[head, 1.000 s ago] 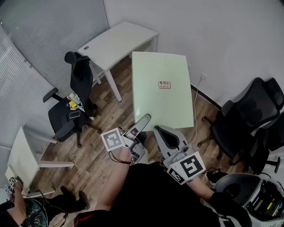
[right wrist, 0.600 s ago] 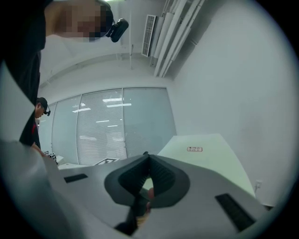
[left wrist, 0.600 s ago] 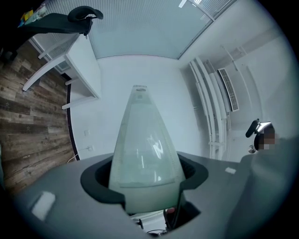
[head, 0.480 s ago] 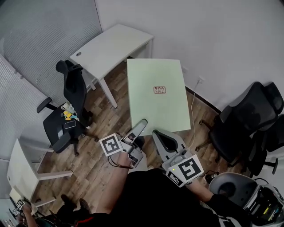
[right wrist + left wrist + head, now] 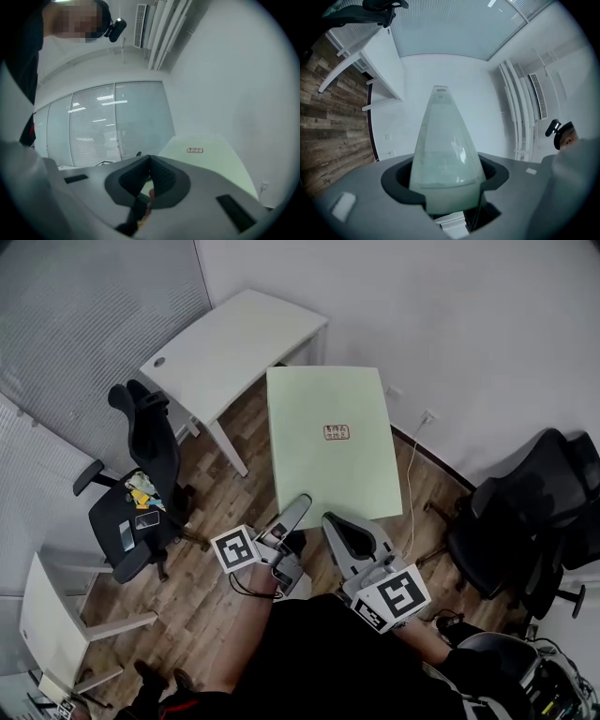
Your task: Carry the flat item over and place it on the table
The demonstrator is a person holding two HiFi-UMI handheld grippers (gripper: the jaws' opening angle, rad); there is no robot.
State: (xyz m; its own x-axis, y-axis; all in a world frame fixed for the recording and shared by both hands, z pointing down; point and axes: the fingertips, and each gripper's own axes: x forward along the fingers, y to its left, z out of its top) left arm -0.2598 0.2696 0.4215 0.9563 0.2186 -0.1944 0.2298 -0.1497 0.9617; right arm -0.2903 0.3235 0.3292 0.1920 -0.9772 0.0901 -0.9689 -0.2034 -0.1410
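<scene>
head view | flat board (image 5: pixel 328 442) up in the air over wood floor (image 5: pixel 211 554), near white surface (image 5: pixel 225 343), not on it | left tool (image 5: pixel 300 504) clamped on its near edge | right tool (image 5: pixel 331 520) jaws together at same edge, grip unclear | looks mid-carry, placing not yet done

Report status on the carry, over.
Left gripper, right gripper both clamped on pale green flat board, near edge. Board airborne, short of white table. Black office chair left of path.

Flat board (image 5: pixel 328 442): pale green rectangle with a small red label near its middle, level, raised above the wood floor.
Table (image 5: pixel 230 343): white; board close beside its near-right corner, not on it.
</scene>
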